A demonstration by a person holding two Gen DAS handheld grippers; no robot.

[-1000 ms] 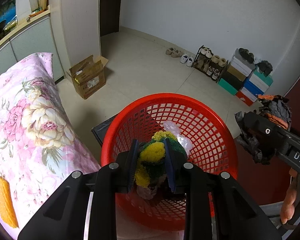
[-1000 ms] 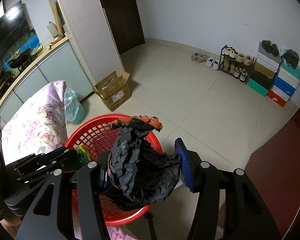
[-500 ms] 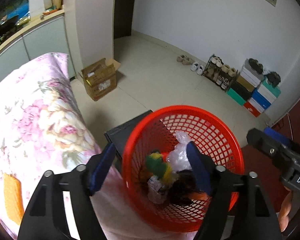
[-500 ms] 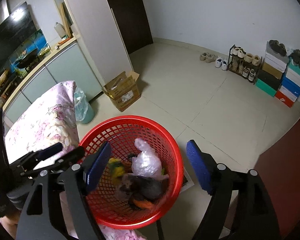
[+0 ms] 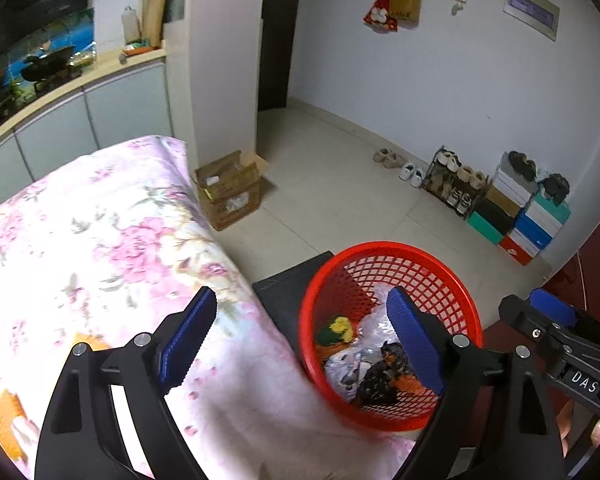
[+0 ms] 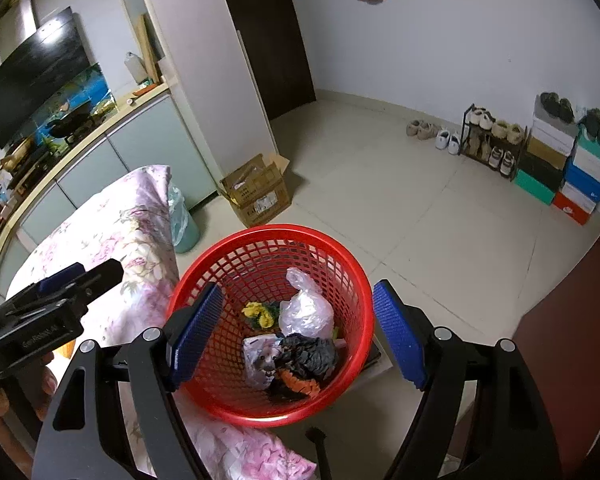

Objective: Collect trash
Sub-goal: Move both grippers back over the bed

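- Trash is lying at the bottom of the round red plastic mesh basket (image 6: pixel 354 280): a crumpled black plastic bag (image 6: pixel 310 354), a clear knotted plastic bag (image 6: pixel 306 310) and a yellow-and-green wad (image 6: pixel 260 314).
- The basket is sitting just beside the pink floral quilt (image 5: pixel 100 240).
- The left gripper (image 5: pixel 300 338) is hanging above the quilt's edge, fingers spread wide, holding nothing.
- The right gripper (image 6: pixel 296 334) is hovering over the basket, likewise gaping and empty.

basket (image 6: pixel 352 280): glossy red plastic mesh | bag (image 6: pixel 306 312): thin translucent crinkled plastic | black wad (image 6: pixel 310 354): crumpled, matt | cover (image 5: pixel 100 240): floral cloth | box (image 6: pixel 256 196): brown cardboard | floor (image 6: pixel 380 200): smooth tile
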